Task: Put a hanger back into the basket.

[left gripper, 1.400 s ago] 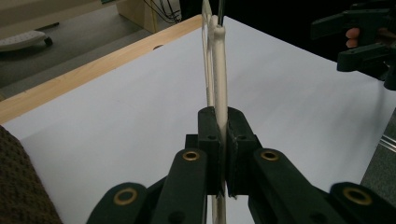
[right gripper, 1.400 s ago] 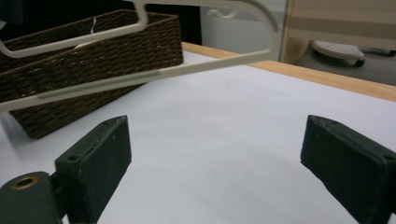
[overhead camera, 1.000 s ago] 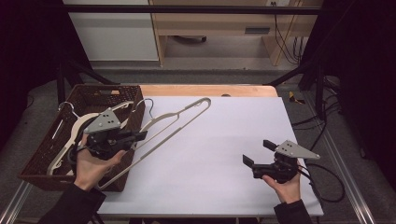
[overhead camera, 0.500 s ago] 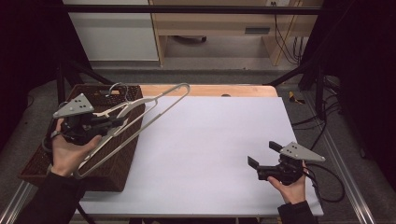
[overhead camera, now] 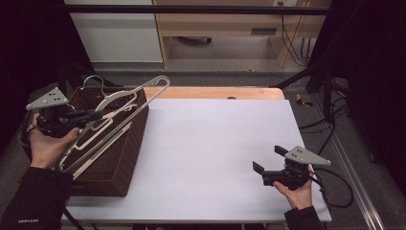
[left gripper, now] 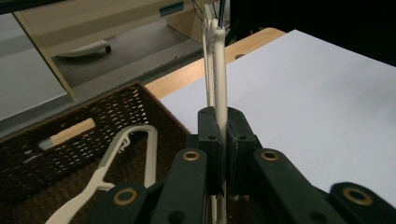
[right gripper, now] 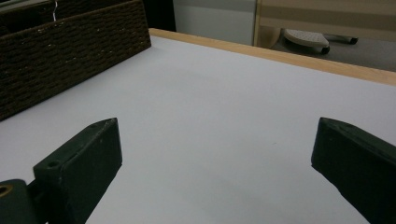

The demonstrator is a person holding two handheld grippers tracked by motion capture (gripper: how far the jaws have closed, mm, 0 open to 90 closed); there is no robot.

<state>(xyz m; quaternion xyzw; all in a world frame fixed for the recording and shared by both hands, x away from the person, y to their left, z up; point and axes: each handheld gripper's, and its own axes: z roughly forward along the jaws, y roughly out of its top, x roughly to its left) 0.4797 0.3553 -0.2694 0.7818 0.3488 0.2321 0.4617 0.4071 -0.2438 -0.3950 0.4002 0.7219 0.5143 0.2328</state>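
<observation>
The left gripper has its two black fingers squeezed tight on a thin cream hanger. In the left gripper view the hanger's bar runs straight up from between the fingers, with no gap at the sides. In the high view the left gripper sits at the far left, over the left edge of the basket. The left hand holds it from below. The held hanger is long and lies slanted above the basket. One end points up and to the right, past the basket's far corner, and the other end drops down near the hand.

The basket is dark brown and woven. It stands on the left side of the white bench. More pale hangers lie inside it, and one wire hook sticks up at its far side.

The right gripper has its fingers wide apart with nothing between them. It rests low on the white bench near the front right corner, held by the right hand. It points left, toward the basket, and is well apart from it. A black cable curls away behind it
</observation>
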